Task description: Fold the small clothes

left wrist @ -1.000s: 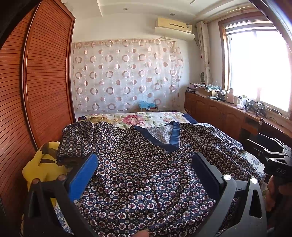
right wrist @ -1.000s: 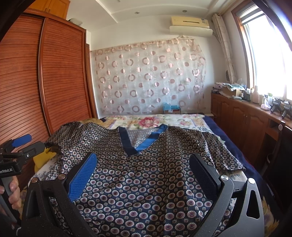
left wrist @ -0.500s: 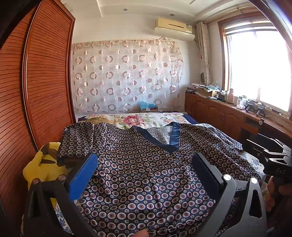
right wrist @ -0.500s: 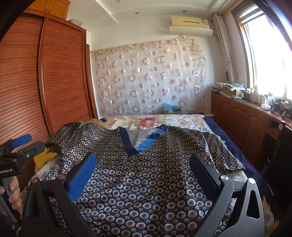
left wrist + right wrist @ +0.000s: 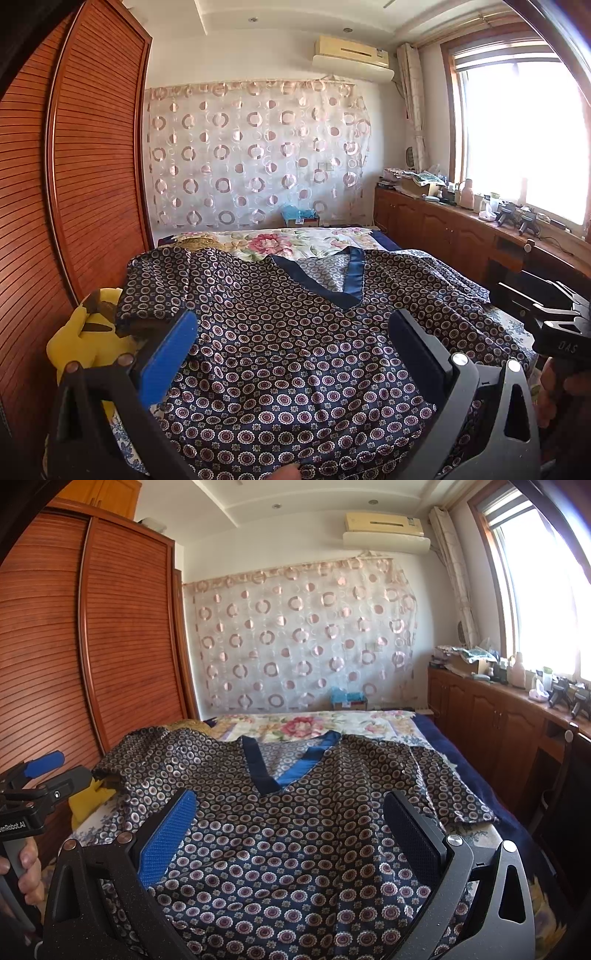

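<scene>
A navy V-neck top [image 5: 295, 350] with a small ring print and blue neck trim lies spread flat on the bed, sleeves out to both sides; the right wrist view shows the same top [image 5: 295, 849]. My left gripper [image 5: 291, 339] hovers above its lower half, open, nothing between the fingers. My right gripper [image 5: 290, 819] is also open over the lower half, holding nothing. The other gripper shows at the frame edge in each view, held by a hand.
The bed has a floral sheet [image 5: 295, 240]. A yellow plush toy [image 5: 85, 339] sits at the bed's left edge against the wooden wardrobe [image 5: 74, 166]. A low wooden cabinet [image 5: 498, 720] with clutter runs along the right under the window.
</scene>
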The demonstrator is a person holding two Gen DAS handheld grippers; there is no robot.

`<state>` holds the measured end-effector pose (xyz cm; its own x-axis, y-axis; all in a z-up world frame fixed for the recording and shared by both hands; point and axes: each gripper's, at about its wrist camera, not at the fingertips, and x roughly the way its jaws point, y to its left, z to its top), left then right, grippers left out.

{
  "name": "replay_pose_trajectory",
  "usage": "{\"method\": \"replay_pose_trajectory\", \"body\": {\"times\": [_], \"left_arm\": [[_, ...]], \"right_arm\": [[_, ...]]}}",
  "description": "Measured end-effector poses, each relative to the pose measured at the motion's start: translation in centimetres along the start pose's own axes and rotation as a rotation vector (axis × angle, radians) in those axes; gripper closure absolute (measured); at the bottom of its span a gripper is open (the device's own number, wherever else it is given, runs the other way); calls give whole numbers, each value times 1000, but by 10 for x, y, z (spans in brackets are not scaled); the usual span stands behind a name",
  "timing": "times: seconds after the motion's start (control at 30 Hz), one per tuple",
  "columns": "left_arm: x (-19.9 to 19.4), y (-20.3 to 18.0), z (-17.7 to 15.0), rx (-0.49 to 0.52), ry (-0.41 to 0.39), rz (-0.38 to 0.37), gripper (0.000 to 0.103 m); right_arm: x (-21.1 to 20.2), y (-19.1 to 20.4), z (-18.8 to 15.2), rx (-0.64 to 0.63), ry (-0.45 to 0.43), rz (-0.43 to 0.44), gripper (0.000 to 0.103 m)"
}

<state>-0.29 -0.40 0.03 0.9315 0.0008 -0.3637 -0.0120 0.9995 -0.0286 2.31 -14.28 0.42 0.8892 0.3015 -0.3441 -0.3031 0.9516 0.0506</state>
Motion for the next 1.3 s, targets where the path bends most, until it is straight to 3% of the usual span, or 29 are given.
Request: {"method": "replay_pose_trajectory", "body": {"times": [0.53, 0.77, 1.3], "left_arm": [[0, -1, 1, 2, 1, 1, 0], [12, 5, -7, 0, 38, 12, 0], [48, 91, -25, -43, 162, 69, 0]], "right_arm": [[1, 0, -1, 1, 4, 2, 0], [15, -1, -9, 20, 27, 39, 0], [65, 6, -28, -25, 144, 149, 0]]}}
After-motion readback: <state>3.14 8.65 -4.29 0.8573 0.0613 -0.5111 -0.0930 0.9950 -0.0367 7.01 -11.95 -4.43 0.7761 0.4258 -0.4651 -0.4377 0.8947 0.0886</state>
